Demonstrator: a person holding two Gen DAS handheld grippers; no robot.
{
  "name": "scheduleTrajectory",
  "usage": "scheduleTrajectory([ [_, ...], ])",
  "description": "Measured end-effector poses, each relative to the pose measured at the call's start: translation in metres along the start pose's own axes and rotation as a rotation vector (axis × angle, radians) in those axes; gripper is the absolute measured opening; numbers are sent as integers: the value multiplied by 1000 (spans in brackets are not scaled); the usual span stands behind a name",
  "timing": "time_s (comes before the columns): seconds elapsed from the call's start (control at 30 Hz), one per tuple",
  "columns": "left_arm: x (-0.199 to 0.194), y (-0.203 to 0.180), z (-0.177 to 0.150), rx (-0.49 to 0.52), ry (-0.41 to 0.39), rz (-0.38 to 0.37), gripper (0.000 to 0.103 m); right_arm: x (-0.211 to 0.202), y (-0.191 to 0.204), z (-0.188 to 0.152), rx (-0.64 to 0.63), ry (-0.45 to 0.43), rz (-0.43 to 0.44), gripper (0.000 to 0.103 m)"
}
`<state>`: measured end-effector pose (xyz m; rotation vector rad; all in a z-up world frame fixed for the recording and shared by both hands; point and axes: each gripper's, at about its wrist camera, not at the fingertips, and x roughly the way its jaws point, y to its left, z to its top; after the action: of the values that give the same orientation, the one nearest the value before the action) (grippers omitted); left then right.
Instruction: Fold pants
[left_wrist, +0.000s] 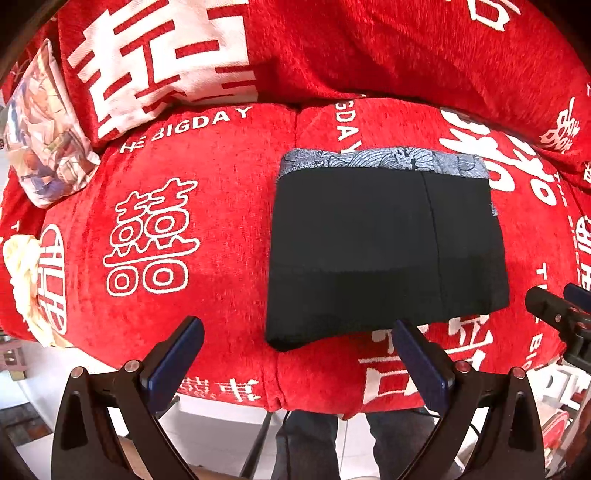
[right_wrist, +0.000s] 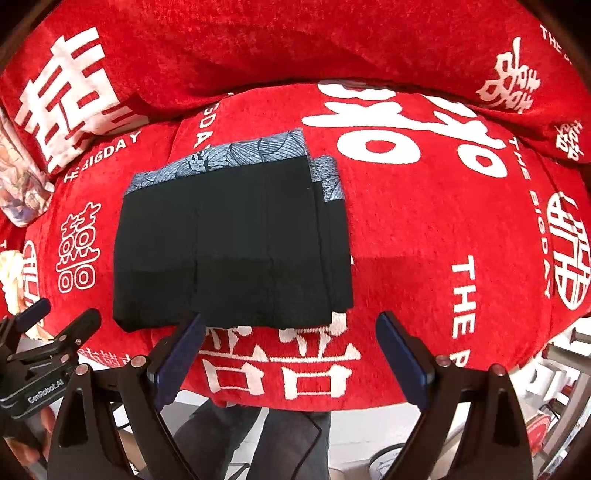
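The black pants (left_wrist: 384, 251) lie folded into a compact rectangle on the red sofa seat, with a grey patterned waistband (left_wrist: 380, 160) along the far edge. They also show in the right wrist view (right_wrist: 229, 240). My left gripper (left_wrist: 297, 339) is open and empty, held just in front of the near edge of the pants. My right gripper (right_wrist: 290, 332) is open and empty, near the front right corner of the pants. The right gripper shows at the right edge of the left wrist view (left_wrist: 554, 306), and the left gripper shows at the lower left of the right wrist view (right_wrist: 55, 325).
The red sofa cover (left_wrist: 207, 206) has white characters and lettering. A printed cushion (left_wrist: 40, 133) leans at the far left. The red backrest (right_wrist: 295, 44) rises behind the seat. The person's legs (right_wrist: 258, 435) stand below the seat's front edge.
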<state>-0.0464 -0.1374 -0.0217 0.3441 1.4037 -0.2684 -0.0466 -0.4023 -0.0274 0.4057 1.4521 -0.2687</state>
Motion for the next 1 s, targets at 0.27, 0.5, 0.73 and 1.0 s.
scheduleTrajectory([
  [0.27, -20, -4, 2, 26, -25, 27, 102, -20, 11, -2, -27, -19, -48, 94],
  [0.5, -29, -7, -1, 37, -8, 15, 102, -35, 10, -2, -22, -34, -65, 94],
  [0.73, -36, -11, -2, 44, 2, 16, 102, -44, 11, -3, -33, -40, -80, 94],
  [1.0, -41, -13, 2, 56, 2, 26, 102, -49, 14, -3, -37, -45, -83, 94],
])
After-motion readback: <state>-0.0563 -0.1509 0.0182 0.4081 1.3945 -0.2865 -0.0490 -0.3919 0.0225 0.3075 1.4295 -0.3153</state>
